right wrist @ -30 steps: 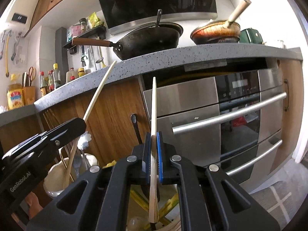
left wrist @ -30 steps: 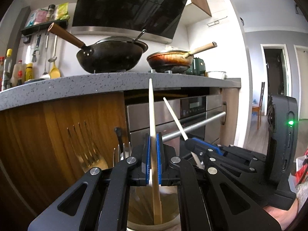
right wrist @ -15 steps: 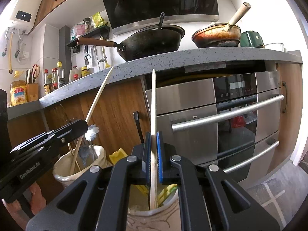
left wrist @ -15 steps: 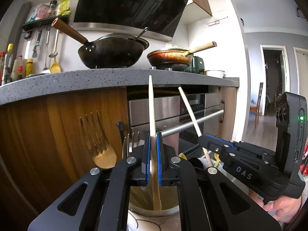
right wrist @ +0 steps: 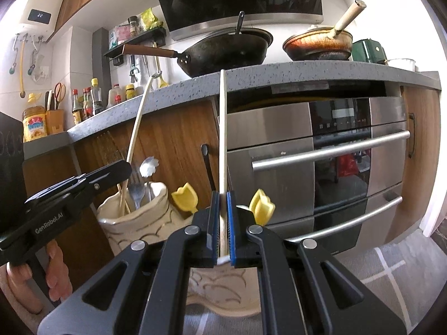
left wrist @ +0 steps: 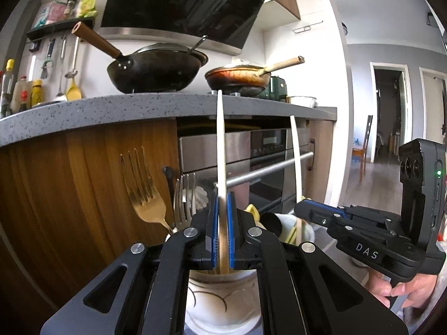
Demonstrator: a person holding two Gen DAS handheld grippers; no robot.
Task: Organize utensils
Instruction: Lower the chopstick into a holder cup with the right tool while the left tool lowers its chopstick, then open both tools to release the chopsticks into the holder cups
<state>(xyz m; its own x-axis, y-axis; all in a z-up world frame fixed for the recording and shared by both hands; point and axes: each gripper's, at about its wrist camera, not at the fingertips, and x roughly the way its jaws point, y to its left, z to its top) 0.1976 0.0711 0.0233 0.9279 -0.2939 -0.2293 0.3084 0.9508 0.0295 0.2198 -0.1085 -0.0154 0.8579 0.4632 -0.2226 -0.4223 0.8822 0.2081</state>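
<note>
- Kitchen backdrop: grey speckled countertop (left wrist: 117, 111) over wood-grain cabinet fronts (right wrist: 173, 139), stainless oven (right wrist: 315, 150) alongside, black wok with a wooden handle (left wrist: 156, 69) and rust-coloured pan (left wrist: 237, 79) up on the stove.
- Left gripper (left wrist: 222, 223) clamped tight on a pale wooden chopstick (left wrist: 221, 145), held nearly upright, lower end down inside the cream ceramic utensil jar (left wrist: 223, 301) directly beneath.
- Gold fork (left wrist: 142, 187) and silver fork (left wrist: 183, 198) standing tines-up in that same jar, just left of the blue pads.
- Right gripper (right wrist: 222, 223) likewise squeezed shut on a second pale chopstick (right wrist: 222, 139), vertical, lower tip just past the pads and above the rim of another cream patterned jar (right wrist: 220, 287).
- Yellow tulip-shaped handles (right wrist: 185, 201) poking up on either side of that grip.
- Seen from the right wrist: left jar (right wrist: 134, 220) sitting just beside the right one, forks and a white flower-shaped piece (right wrist: 149, 166) sticking out of it.
- Fingers of a hand (left wrist: 402, 296) wrapped round the right tool's handle at the lower right.
</note>
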